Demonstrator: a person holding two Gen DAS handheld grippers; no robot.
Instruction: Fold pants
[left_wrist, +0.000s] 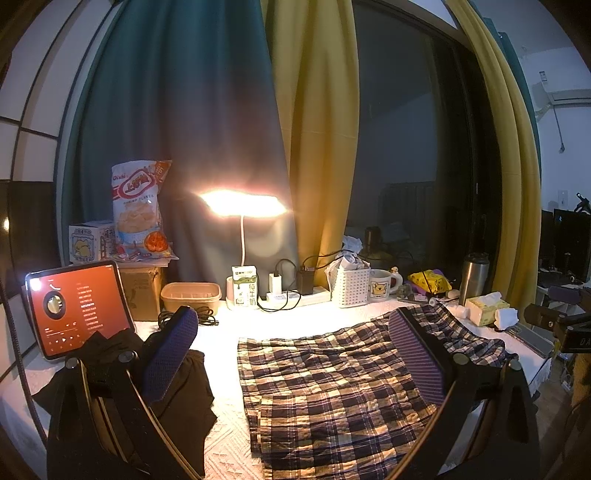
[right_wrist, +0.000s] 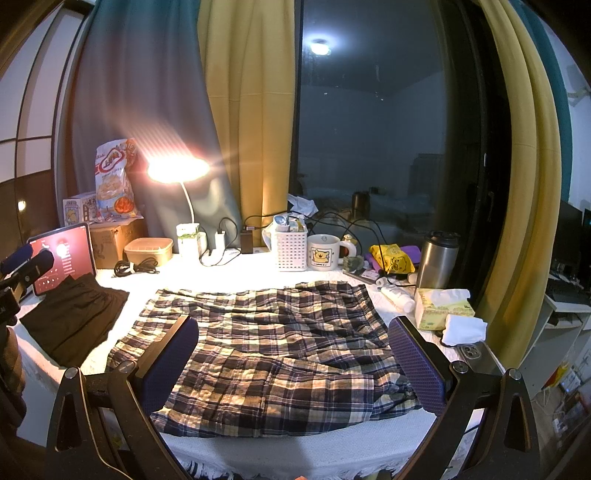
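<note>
Both grippers — left gripper (left_wrist: 295, 354), right gripper (right_wrist: 293, 354) — are hovering wide apart over the plaid pants (right_wrist: 266, 347), with black shorts (right_wrist: 74, 317), tablet (right_wrist: 62, 258) and tissue box (right_wrist: 439, 308) crowding the edges.

A white textured surface (right_wrist: 240, 269) carries plaid pants (right_wrist: 273, 350) spread flat, a black garment (right_wrist: 74, 317) beside them, a tablet (right_wrist: 62, 254), basket (right_wrist: 291, 247), mug (right_wrist: 325, 253) and tissue box (right_wrist: 439, 308).

Plaid pants (right_wrist: 273, 354) are looking like crinkled, matt woven cloth w/ a puckered texture. White table cover (left_wrist: 229, 443) is showing a rough, embossed weave. Steel tumbler (right_wrist: 437, 260) is gleaming, brushed metal. Snack bag (left_wrist: 142, 210) is shining, glossy plastic. Basket (right_wrist: 291, 245) is looking like matt white plastic.
</note>
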